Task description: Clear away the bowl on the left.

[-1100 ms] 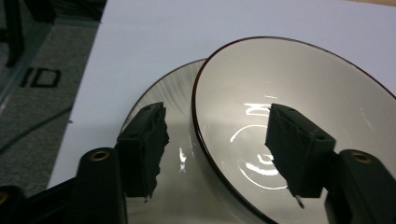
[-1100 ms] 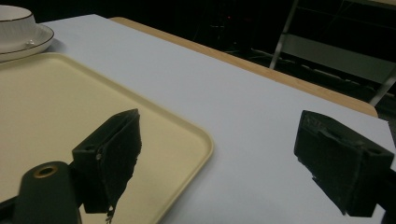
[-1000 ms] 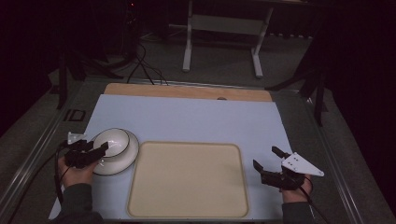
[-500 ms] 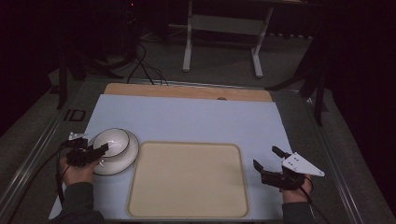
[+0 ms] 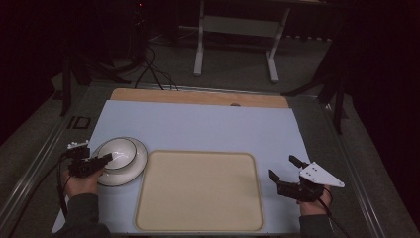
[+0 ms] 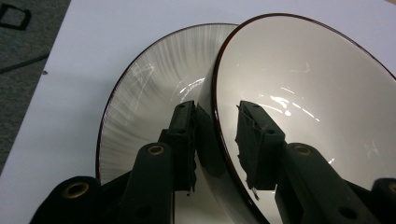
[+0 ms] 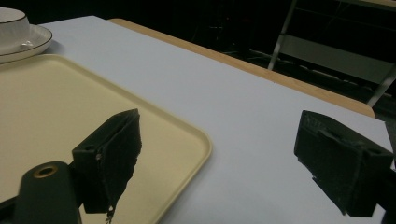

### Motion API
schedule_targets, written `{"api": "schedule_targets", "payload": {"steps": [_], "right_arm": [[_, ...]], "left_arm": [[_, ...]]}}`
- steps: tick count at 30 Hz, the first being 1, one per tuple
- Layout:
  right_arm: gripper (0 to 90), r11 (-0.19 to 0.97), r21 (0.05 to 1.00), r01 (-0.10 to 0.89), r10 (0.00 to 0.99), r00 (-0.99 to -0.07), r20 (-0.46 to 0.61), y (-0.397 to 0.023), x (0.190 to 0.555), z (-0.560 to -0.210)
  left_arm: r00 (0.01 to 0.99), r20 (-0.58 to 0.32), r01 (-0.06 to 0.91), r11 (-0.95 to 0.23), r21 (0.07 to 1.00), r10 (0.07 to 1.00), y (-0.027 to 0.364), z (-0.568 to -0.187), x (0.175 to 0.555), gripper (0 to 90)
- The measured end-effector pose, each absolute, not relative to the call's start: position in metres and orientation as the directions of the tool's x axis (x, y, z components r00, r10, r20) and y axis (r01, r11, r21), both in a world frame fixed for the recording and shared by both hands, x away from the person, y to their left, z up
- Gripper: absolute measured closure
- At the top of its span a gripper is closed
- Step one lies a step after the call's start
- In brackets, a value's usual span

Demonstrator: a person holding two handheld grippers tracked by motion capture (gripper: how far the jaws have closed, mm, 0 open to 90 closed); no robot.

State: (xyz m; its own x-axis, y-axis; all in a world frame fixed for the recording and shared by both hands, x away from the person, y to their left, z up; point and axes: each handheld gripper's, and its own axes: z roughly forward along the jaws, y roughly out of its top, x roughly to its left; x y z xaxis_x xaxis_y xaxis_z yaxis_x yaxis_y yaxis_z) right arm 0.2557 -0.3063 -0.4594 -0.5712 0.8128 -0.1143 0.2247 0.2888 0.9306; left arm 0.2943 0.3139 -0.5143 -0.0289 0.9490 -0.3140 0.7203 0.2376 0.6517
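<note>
Bowl rim straddled by the left tongs, lift not yet begun

The bowl [image 6: 299, 88] sits in the plate [image 6: 140, 102] at the left of the tabletop [image 5: 208, 124], just beside the empty tray [image 5: 198, 191]. The left tongs [image 6: 217, 140] have just been closing, with the bowl's wall between the jaws: one pad lies against the outer side, while the inner pad is seen a sliver off the glaze, so a firm grip cannot be confirmed. The right tongs [image 7: 219, 163] are held wide open and empty over the tray's near right corner. The approach is judged done; the clamping, lifting and, presumably, setting onto the tray are left.
</note>
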Motion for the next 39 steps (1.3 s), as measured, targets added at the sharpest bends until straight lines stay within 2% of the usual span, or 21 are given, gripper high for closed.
{"api": "schedule_targets", "payload": {"steps": [14, 27, 39], "right_arm": [[14.4, 0.286, 0.931, 0.226, 0.814, -0.570, -0.112, -0.3066, 0.2556, -0.4591], [14.4, 0.280, 0.934, 0.224, 0.817, -0.566, -0.110, -0.3077, 0.2553, -0.4585], [14.4, 0.276, 0.935, 0.221, 0.820, -0.562, -0.109, -0.3084, 0.2547, -0.4578]], "left_arm": [[-0.039, -0.383, 0.732, 0.288, 0.617, 0.923, 0.3168, -0.5140, 0.2942, 78.8], [-0.033, -0.464, 0.728, 0.339, 0.596, 0.885, 0.3232, -0.5148, 0.2893, 79.2], [-0.036, -0.483, 0.717, 0.359, 0.597, 0.875, 0.3239, -0.5141, 0.2874, 79.2]]}}
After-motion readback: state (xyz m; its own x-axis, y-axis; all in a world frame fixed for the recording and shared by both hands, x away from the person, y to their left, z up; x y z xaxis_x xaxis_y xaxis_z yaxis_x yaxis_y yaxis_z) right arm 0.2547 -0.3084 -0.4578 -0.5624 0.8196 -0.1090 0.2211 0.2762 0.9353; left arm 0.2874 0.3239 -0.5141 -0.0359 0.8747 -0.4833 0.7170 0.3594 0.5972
